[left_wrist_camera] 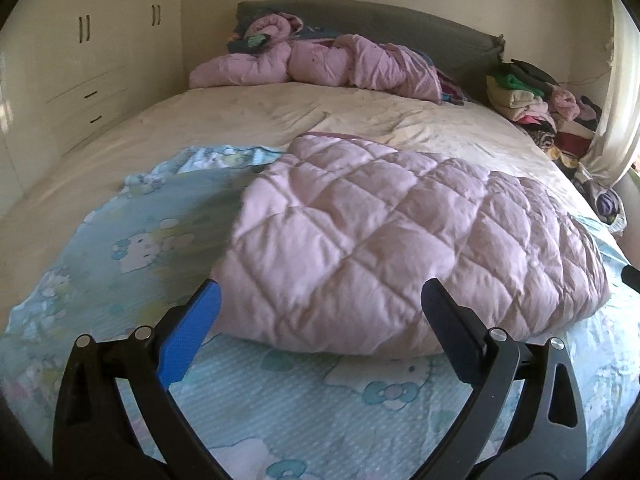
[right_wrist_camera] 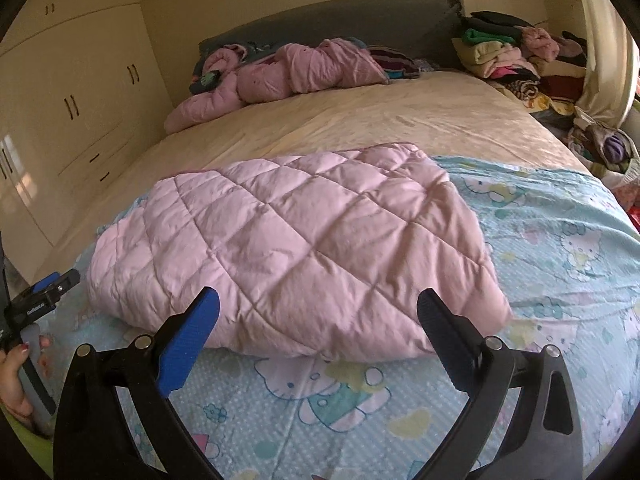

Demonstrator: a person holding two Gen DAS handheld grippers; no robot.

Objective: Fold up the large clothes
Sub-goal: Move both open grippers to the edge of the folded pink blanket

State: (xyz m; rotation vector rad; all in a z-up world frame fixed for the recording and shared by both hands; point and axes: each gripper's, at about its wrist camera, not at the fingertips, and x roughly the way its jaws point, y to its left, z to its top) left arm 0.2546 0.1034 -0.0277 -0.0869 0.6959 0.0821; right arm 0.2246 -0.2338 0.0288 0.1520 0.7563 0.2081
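both tongs gape wide and grip nothing. through the left wrist camera we see our left gripper (left_wrist_camera: 320,292) with its blue pads spread apart, poised just before the near edge of the folded pink quilted blanket (left_wrist_camera: 400,240). that blanket lies on a light blue cartoon-print sheet (left_wrist_camera: 280,408) spread across the cream bed (left_wrist_camera: 200,120). a bunched pink quilt (left_wrist_camera: 320,60) sits by the grey headboard (left_wrist_camera: 380,16).

through the right wrist camera our right gripper (right_wrist_camera: 318,300) is likewise spread, just short of the same blanket (right_wrist_camera: 300,240). at far left our left hand (right_wrist_camera: 14,380) holds the other tool. a clothes pile (right_wrist_camera: 520,56) sits beside the bed.
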